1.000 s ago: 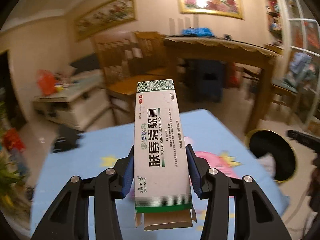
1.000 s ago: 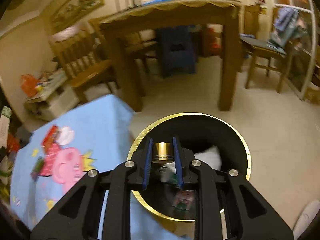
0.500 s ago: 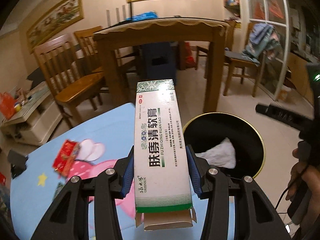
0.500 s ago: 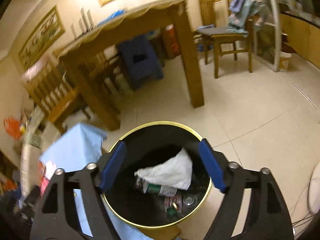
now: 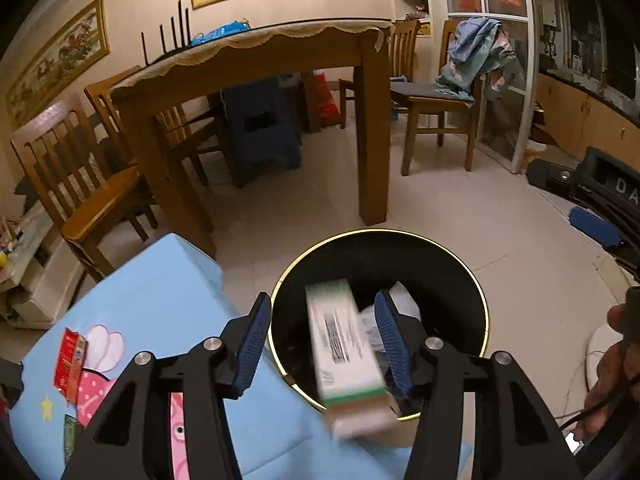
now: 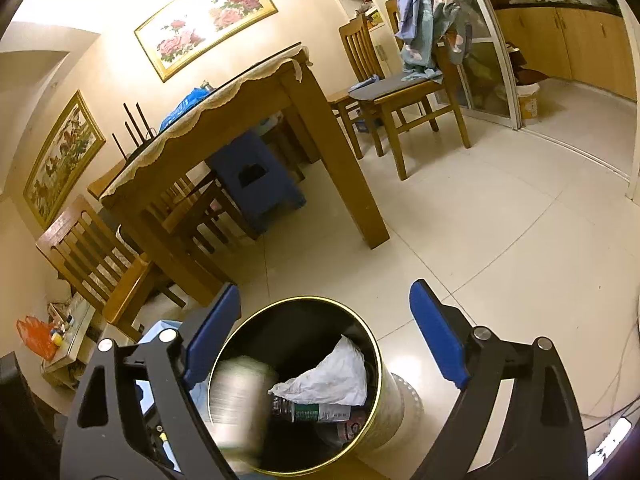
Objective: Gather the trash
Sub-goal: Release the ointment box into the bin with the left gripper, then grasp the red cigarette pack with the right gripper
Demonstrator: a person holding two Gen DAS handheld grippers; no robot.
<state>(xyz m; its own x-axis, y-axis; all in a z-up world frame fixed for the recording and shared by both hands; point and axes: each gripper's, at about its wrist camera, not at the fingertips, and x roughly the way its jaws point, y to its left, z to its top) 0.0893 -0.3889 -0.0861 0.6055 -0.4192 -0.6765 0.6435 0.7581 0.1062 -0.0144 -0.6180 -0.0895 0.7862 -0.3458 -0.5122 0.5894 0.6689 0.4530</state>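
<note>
The white-and-green carton, blurred, is loose and tilted between the pads of my left gripper, whose jaws are opening. It is dropping over the black, gold-rimmed bin. In the right wrist view the same carton is a blur at the bin's left inner side. My right gripper hangs above and behind the bin, jaws wide and still opening, with nothing between them. Crumpled white paper and a green-labelled bottle lie inside the bin.
A blue cartoon-print tablecloth beside the bin carries a red packet and a green wrapper. Behind stand a wooden dining table, chairs and a blue stool. A hand is at the right edge.
My left gripper swung right over the bin, parted its jaws and let go of the carton. My right gripper opened wide, released the gold-capped item and rolled back from the bin.
</note>
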